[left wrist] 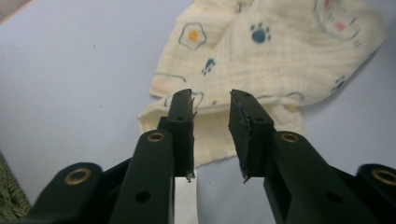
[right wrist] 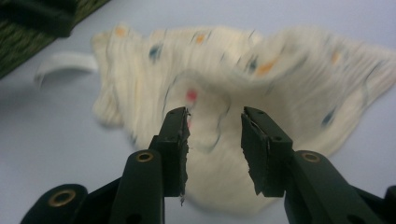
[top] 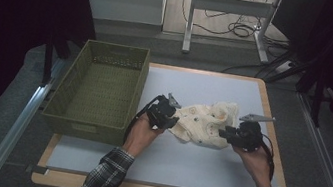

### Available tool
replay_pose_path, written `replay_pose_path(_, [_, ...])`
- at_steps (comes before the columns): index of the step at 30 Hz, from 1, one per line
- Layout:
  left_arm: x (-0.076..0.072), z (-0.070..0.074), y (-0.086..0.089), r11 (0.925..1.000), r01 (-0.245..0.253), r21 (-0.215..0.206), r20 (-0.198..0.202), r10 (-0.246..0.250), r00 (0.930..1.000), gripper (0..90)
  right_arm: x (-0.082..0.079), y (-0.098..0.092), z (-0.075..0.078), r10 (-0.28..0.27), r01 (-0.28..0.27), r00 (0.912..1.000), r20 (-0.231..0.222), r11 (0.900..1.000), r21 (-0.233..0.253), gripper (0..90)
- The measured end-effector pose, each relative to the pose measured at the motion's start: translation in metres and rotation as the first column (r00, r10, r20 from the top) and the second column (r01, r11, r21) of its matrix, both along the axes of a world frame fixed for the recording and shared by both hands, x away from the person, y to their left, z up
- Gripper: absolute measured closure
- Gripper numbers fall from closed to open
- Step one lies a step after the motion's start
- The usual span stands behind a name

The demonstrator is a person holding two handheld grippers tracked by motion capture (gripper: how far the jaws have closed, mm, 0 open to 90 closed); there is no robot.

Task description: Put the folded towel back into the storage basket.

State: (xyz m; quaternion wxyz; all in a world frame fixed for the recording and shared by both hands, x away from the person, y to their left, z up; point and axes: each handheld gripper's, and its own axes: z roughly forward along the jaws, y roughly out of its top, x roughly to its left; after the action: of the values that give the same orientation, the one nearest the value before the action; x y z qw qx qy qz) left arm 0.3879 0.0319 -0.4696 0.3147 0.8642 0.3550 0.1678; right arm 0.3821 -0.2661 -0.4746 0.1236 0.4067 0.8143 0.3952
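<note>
A cream cloth (top: pixel 203 122) printed with paw marks and small flowers lies crumpled on the pale blue mat, between my two grippers. My left gripper (top: pixel 167 112) sits at the cloth's left edge. In the left gripper view its jaws stand open over a folded corner of the cloth (left wrist: pixel 261 60), with a gap between them (left wrist: pixel 211 107). My right gripper (top: pixel 239 134) is at the cloth's right edge. Its jaws are open too (right wrist: pixel 215 122), hovering over the rumpled cloth (right wrist: pixel 224 84), which looks blurred there.
An olive woven basket (top: pixel 99 88), with nothing in it, stands to the left of the cloth, close to my left gripper. The mat (top: pixel 194 163) lies on a wooden table (top: pixel 272 115). A white strip (right wrist: pixel 65 63) lies near the basket.
</note>
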Motion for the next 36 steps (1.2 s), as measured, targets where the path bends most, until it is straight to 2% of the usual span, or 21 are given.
replay_pose_path(2, [0.001,-0.004,-0.001,0.9999,0.001,-0.015,-0.014,-0.002,0.9999,65.6,-0.005,-0.001,-0.004,0.01,-0.01,0.9999,-0.004,1.0,-0.002,61.2])
replay_pose_path(3, [0.003,-0.013,-0.001,0.999,-0.011,-0.044,-0.033,0.01,0.9994,58.6,-0.012,-0.002,-0.015,0.037,-0.037,0.9993,-0.01,0.999,-0.015,57.6])
replay_pose_path(5, [0.005,-0.021,0.0,0.9977,-0.033,-0.058,-0.05,0.03,0.9983,50.3,-0.013,0.001,-0.026,0.051,-0.05,0.9987,0.007,0.998,-0.033,49.8])
replay_pose_path(7, [0.006,-0.028,0.001,0.9966,-0.056,-0.061,-0.056,0.053,0.997,44.6,-0.01,0.005,-0.034,0.056,-0.055,0.9984,0.012,0.997,-0.056,43.0])
replay_pose_path(10, [0.008,-0.034,0.003,0.9953,-0.088,-0.042,-0.054,0.085,0.9949,37.9,-0.005,0.01,-0.043,0.062,-0.059,0.9977,0.027,0.994,-0.09,44.6])
replay_pose_path(11, [0.013,-0.04,0.005,0.9912,-0.13,-0.025,-0.056,0.128,0.9901,36.0,-0.003,0.015,-0.049,0.049,-0.04,0.9971,0.058,0.989,-0.144,65.0])
replay_pose_path(12, [0.013,-0.04,0.005,0.9912,-0.13,-0.025,-0.056,0.128,0.9901,35.4,-0.003,0.015,-0.049,0.049,-0.04,0.9971,0.058,0.989,-0.144,65.0])
replay_pose_path(13, [0.018,-0.047,0.007,0.9863,-0.164,-0.019,-0.065,0.162,0.9846,34.8,-0.005,0.017,-0.047,0.053,-0.043,0.9967,0.061,0.987,-0.157,81.1])
replay_pose_path(17, [0.026,-0.056,0.009,0.9825,-0.186,-0.011,-0.089,0.184,0.9789,33.0,-0.009,0.013,-0.037,0.058,-0.046,0.9961,0.067,0.985,-0.165,84.4])
replay_pose_path(18, [0.028,-0.058,0.011,0.9816,-0.182,-0.058,-0.111,0.175,0.9783,34.5,-0.014,0.002,-0.024,0.054,-0.042,0.9959,0.072,0.987,-0.152,84.4])
replay_pose_path(19, [0.029,-0.059,0.012,0.9803,-0.183,-0.075,-0.114,0.174,0.9781,34.5,-0.014,0.002,-0.024,0.054,-0.042,0.9959,0.072,0.987,-0.152,84.4])
replay_pose_path(20, [0.029,-0.059,0.012,0.9835,-0.166,-0.072,-0.102,0.159,0.9821,36.2,-0.015,-0.002,-0.019,0.053,-0.042,0.9959,0.073,0.989,-0.142,84.4])
replay_pose_path(22, [0.025,-0.057,0.011,0.9906,-0.092,-0.101,-0.106,0.082,0.991,62.9,-0.019,-0.018,-0.001,0.043,-0.034,0.9963,0.075,0.993,-0.117,84.3])
replay_pose_path(23, [0.025,-0.057,0.011,0.9906,-0.092,-0.101,-0.106,0.082,0.991,80.0,-0.019,-0.018,-0.001,0.043,-0.034,0.9963,0.075,0.993,-0.117,84.3])
replay_pose_path(25, [0.021,-0.052,0.008,0.9958,-0.056,-0.072,-0.081,0.05,0.9954,84.3,-0.021,-0.03,0.01,0.035,-0.027,0.9961,0.081,0.995,-0.1,84.2])
replay_pose_path(29, [-0.004,-0.009,0.012,0.9917,0.007,-0.128,0.003,-0.006,1.0,85.0,-0.03,-0.044,0.035,0.037,-0.028,0.9932,0.111,0.996,-0.082,83.9])
replay_pose_path(30, [-0.015,0.002,0.014,0.9887,0.033,-0.146,0.027,-0.029,0.9992,84.7,-0.034,-0.047,0.042,0.041,-0.031,0.9917,0.122,0.996,-0.084,83.5])
replay_pose_path(31, [-0.033,0.018,0.017,0.9788,0.086,-0.186,0.036,-0.08,0.9961,83.8,-0.043,-0.056,0.057,0.046,-0.035,0.9889,0.141,0.996,-0.085,82.3])
replay_pose_path(33, [-0.053,0.024,0.017,0.974,0.138,-0.179,0.031,-0.135,0.9904,76.9,-0.05,-0.063,0.065,0.062,-0.052,0.9889,0.135,0.996,-0.074,77.2])
replay_pose_path(35, [-0.061,0.023,0.017,0.9693,0.165,-0.183,0.022,-0.163,0.9863,57.5,-0.054,-0.067,0.067,0.066,-0.058,0.9909,0.118,0.995,-0.076,73.1])
replay_pose_path(36, [-0.073,0.014,0.022,0.9571,0.206,-0.204,-0.007,-0.211,0.9774,51.5,-0.062,-0.073,0.063,0.068,-0.057,0.9913,0.112,0.993,-0.099,64.4])
